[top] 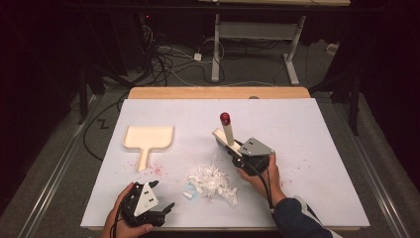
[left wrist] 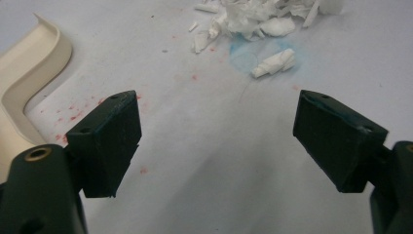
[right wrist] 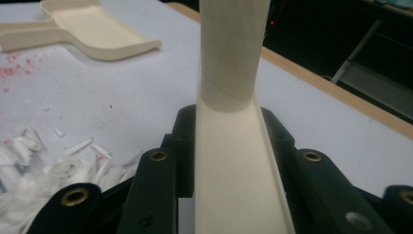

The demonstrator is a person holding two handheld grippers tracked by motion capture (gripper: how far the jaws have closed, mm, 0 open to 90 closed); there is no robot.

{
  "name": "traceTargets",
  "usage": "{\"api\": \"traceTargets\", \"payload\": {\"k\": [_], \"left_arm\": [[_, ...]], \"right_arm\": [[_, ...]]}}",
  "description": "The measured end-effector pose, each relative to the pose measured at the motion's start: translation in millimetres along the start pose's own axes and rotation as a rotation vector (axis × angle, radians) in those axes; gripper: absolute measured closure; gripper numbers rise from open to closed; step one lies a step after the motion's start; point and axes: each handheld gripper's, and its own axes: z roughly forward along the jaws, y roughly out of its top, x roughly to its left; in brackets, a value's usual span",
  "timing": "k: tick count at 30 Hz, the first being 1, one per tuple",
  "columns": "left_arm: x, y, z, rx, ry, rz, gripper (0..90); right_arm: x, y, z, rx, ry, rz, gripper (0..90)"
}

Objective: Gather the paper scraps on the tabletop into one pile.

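My right gripper (top: 229, 144) clamps the cream brush (top: 227, 130) upright, beside the paper scraps (top: 212, 180); my left gripper (top: 163, 197) hangs open.

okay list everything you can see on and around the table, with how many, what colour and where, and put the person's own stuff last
table: one, white top with a wooden far edge, centre of the high view
dustpan: one, cream, left half of the table, handle toward the person
brush: one, cream handle with a red tip, right of centre, held in the right gripper
paper scraps: one loose pile, white, near edge at the centre
red specks: scattered, red, beside the dustpan handle
blue smudge: one, pale blue, under a stray scrap
cables: several, dark and white, floor beyond the table
desk frame: one, white, background
left gripper: one, black, near left edge, jaws open
right gripper: one, black, shut on the brush
hands: two, bottom edge
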Motion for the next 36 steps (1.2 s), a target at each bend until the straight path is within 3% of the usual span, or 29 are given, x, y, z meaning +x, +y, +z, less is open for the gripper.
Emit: {"api": "traceTargets", "payload": {"k": [3, 6, 8, 11, 15, 20, 25, 30, 36], "left_arm": [[0.7, -1.3, 0.1, 0.004, -0.002, -0.002, 16.9], [0.6, -2.2, -0.9, 0.003, -0.003, -0.005, 16.9], [0.3, -2.4, -1.5, 0.002, -0.003, -0.005, 16.9], [-0.4, -2.0, -1.4, 0.003, -0.005, -0.004, 16.9], [-0.5, -1.1, -0.2, 0.006, -0.007, -0.001, 16.9], [-1.2, 0.0, 1.3, 0.011, -0.009, 0.006, 17.1], [-0.8, -0.1, 1.6, 0.011, -0.010, 0.005, 17.1], [-1.0, -0.1, 0.8, 0.011, -0.009, 0.009, 17.3], [-1.3, 0.1, -0.6, 0.008, -0.004, 0.014, 17.2]], "right_arm": [[3.5, -3.6, 12.4, 0.004, 0.070, -0.026, 67.6], [12.5, -2.7, 13.4, 0.003, 0.160, -0.071, 67.4], [19.8, -3.2, 10.4, -0.006, 0.245, -0.101, 67.2], [30.4, -3.2, 1.6, -0.002, 0.335, -0.166, 66.9], [32.5, -3.2, -13.8, -0.010, 0.400, -0.210, 67.2], [16.7, 3.4, -33.2, -0.055, 0.352, -0.180, 67.5], [-6.4, 10.4, -58.1, -0.099, 0.282, -0.110, 67.5], [-22.5, 5.5, -82.5, -0.056, 0.186, -0.084, 67.5], [-32.8, -14.5, -108.3, 0.012, 0.069, -0.044, 67.6]]}}
